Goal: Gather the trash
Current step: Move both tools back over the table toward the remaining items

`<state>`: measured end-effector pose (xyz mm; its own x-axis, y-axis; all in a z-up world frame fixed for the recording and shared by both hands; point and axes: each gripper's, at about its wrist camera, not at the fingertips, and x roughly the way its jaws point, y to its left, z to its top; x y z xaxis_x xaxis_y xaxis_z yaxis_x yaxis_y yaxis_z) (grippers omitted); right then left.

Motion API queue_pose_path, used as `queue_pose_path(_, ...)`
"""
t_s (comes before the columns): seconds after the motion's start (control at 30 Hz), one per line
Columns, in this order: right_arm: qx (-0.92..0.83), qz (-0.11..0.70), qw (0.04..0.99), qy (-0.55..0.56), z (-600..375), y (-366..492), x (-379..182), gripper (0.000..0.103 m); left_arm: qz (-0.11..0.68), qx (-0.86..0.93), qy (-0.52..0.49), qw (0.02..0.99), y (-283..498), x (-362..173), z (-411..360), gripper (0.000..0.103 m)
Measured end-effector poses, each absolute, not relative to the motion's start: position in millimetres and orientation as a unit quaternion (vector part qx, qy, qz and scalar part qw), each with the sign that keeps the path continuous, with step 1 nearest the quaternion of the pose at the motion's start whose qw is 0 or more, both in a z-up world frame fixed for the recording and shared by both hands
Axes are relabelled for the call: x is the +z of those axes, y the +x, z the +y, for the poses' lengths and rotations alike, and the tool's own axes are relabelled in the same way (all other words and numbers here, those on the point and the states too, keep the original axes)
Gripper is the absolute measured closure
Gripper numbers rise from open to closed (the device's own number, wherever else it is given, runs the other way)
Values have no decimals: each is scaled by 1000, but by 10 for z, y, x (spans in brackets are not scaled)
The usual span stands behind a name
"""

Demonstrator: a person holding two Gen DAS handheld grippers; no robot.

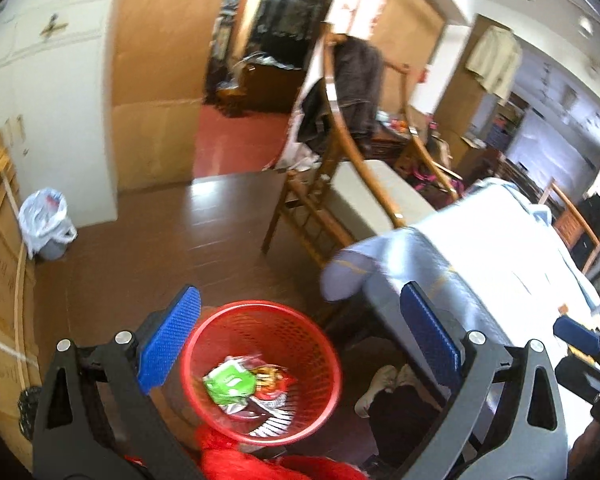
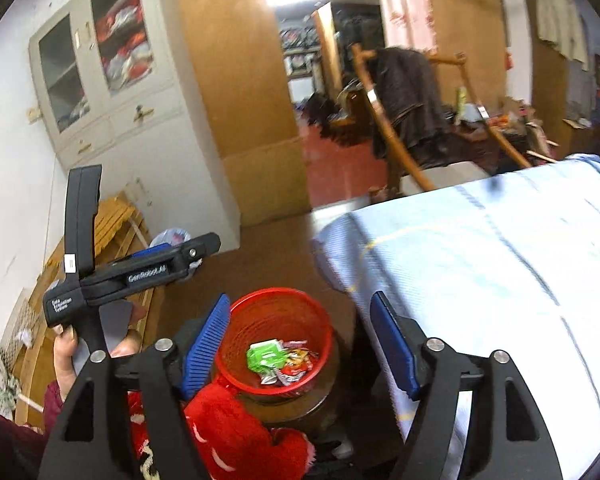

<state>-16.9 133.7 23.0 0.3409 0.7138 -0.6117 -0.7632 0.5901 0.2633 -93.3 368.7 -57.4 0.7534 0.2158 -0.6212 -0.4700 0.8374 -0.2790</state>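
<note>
A red mesh wastebasket (image 1: 260,368) stands on the brown floor beside the table; it also shows in the right wrist view (image 2: 276,340). Inside lie a green packet (image 1: 230,384) and red snack wrappers (image 1: 272,394), also seen from the right wrist as the green packet (image 2: 266,354) and wrappers (image 2: 296,366). My left gripper (image 1: 300,344) hangs above the basket, open and empty. My right gripper (image 2: 300,348) is also above the basket, open and empty. The left gripper's body (image 2: 132,276) shows at the left of the right wrist view.
A table with a pale blue cloth (image 1: 480,264) is at the right. A wooden chair (image 1: 340,184) stands beyond it. A grey bin lined with a white bag (image 1: 48,224) stands by the cabinet. Wooden boards (image 2: 112,224) lean at the left. My red sleeve (image 2: 228,432) is below.
</note>
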Motion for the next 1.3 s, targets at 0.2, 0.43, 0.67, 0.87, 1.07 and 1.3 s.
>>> queue_pose_path(0.2, 406, 328, 853, -2, 611, -169, 311, 27, 308, 126, -164, 929, -735, -400, 3026, 7)
queue_pose_path(0.43, 330, 311, 890, 51, -346, -53, 273, 22, 341, 48, -118, 931, -352, -387, 2243, 7)
queue_pose_path(0.67, 213, 303, 926, 74, -1358, 82, 120, 16, 365, -27, -67, 928, 92, -395, 1399, 7)
queue_pose_path(0.87, 113, 299, 943, 98, -2177, 200, -34, 12, 390, -106, -38, 914, 510, -433, 691, 7)
queue_pose_path(1.07, 44, 298, 942, 150, -2875, 265, -213, 11, 402, -166, 1, 901, 743, -467, -17, 7)
queue_pose_path(1.3, 14, 297, 932, 208, -3273, 239, -345, 11, 372, -226, 81, 897, 794, -402, -887, 7)
